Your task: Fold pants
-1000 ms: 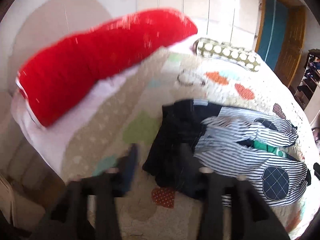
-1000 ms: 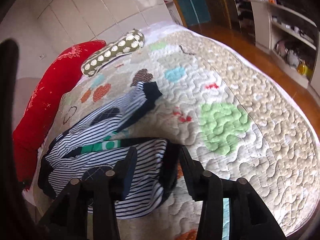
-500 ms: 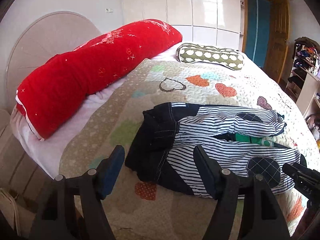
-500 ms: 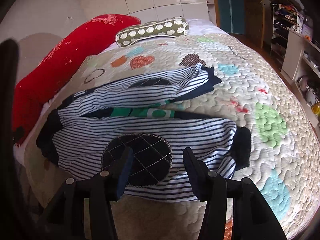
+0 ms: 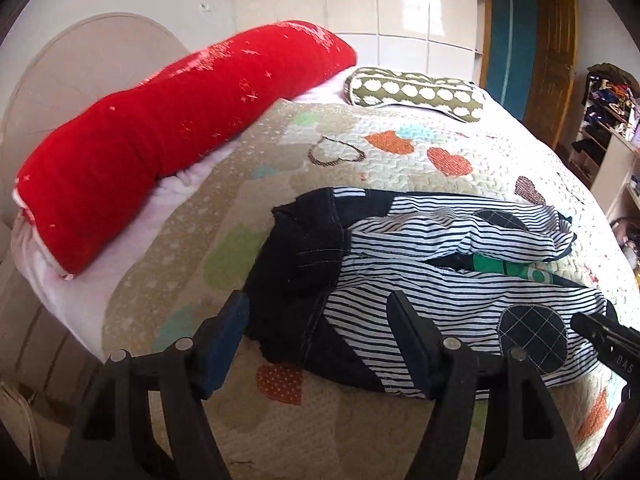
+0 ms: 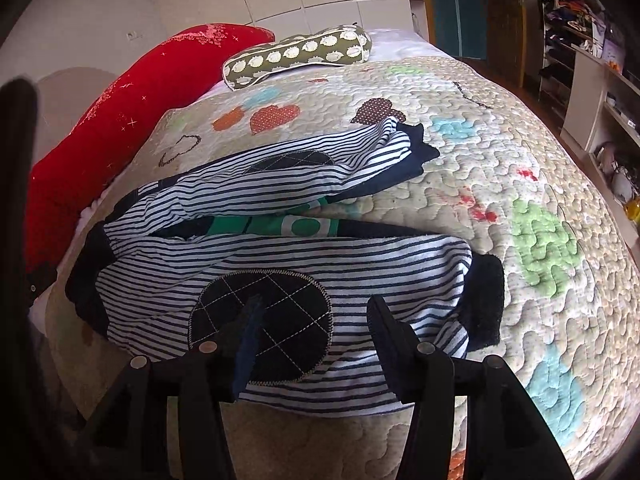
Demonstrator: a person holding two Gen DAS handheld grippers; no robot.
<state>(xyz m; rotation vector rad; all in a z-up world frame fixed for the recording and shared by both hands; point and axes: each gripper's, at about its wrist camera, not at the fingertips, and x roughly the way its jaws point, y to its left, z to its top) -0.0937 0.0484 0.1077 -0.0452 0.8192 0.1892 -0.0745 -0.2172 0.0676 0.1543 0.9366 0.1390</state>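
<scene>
Left wrist view: the left gripper point(image 5: 318, 314) hangs over the near edge of the bed with its jaws spread and nothing between the pads. They have just been opening, though not in the last instant. The pants point(image 5: 420, 276) lie flat on the quilt point(image 5: 360, 432), filling the space from the centre out to 3 o'clock. Their dark waistband point(image 5: 298, 264) sits at the centre, just beyond the open fingers. That placing reads as deliberate: the gripper is lined up on the waist end so the band can be pinched at its near corner. At 4 o'clock the tip of the right gripper point(image 5: 604, 340) reaches in over the lower leg's dark knee patch point(image 5: 534, 338). A red bolster point(image 5: 160, 128) lies from 9 to 12 o'clock and a spotted pillow point(image 5: 416, 94) at 1 o'clock, both well clear of the work.

Right wrist view: the right gripper point(image 6: 312, 326) is also released — jaws parted, having just been opening a little, with no cloth pinched. It hovers over the nearer leg, its left finger across the knee patch point(image 6: 260, 324) and its right finger toward the dark cuff point(image 6: 486, 304) at 3 o'clock. The pants point(image 6: 280, 256) run from 9 o'clock to 3 o'clock, legs roughly side by side, with something green point(image 6: 288, 226) showing between them. My reading is that each hand takes one end, so the garment can be lifted evenly — no fold looks made yet.
</scene>
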